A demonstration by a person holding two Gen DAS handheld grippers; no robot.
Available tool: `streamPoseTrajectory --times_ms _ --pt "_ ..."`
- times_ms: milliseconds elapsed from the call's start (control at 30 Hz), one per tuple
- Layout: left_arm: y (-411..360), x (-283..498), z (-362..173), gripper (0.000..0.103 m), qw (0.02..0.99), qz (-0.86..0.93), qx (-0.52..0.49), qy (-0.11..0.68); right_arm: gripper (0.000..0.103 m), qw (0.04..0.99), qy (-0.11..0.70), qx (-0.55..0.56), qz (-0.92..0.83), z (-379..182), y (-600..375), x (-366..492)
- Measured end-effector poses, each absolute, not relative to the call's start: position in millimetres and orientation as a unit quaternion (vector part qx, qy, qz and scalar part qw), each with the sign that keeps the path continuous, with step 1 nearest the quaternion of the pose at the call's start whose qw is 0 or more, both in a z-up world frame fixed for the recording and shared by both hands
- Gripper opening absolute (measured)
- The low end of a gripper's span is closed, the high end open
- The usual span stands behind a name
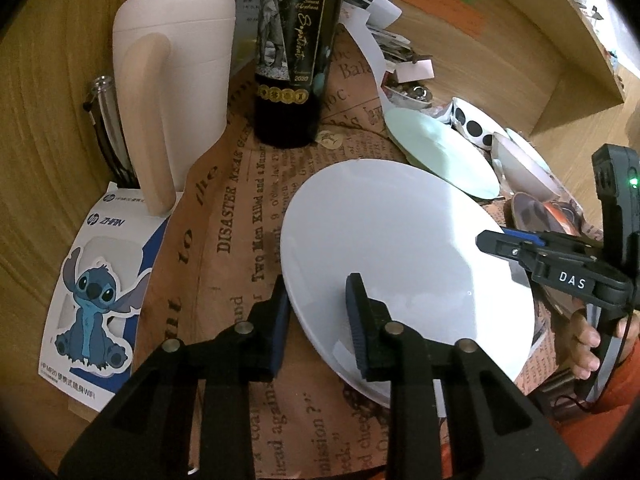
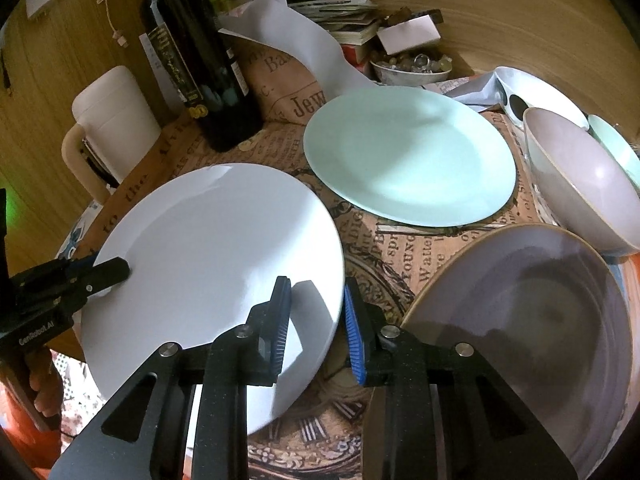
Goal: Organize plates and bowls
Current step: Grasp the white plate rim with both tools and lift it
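The white plate is held tilted above the newspaper-print cloth, its rim clamped on two opposite sides; the left gripper is closed on the plate's near-left edge, one blue pad under the rim and the other on the upper face; the right gripper is closed on the opposite edge in the same way, one pad on the plate's face and one outside the rim, and it is seen from the left wrist view as a black tool lettered DAS with a hand on its handle. Just beyond the white plate, a mint-green plate is laid flat on the cloth, near but apart from it; to its right a pale grey bowl is set, and nearer the right camera a larger grey bowl with a dark inside is seen, tilted toward the lens. A dark wine bottle is stood upright on the cloth behind the white plate; left of it a white jug with a pale wooden handle is placed, and below that a flat packet printed with a blue cartoon creature is laid on the wooden tabletop; at the back a small dish of trinkets and loose papers are gathered.
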State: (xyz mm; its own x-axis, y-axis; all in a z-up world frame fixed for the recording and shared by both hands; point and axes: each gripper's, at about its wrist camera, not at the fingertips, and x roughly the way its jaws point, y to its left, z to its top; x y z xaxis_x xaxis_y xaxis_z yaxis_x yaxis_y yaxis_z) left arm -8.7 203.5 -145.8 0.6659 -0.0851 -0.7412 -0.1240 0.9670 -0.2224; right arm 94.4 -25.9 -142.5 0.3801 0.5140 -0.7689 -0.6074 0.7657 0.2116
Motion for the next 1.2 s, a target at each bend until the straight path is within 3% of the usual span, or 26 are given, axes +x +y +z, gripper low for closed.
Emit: streamPoseTrajectory --times_ms 1200 --pt "146 15 -98 0.028 0.929 0.012 -0.1 0.357 0.024 0.866 0.397 0.03 0.302 -111 -88 94"
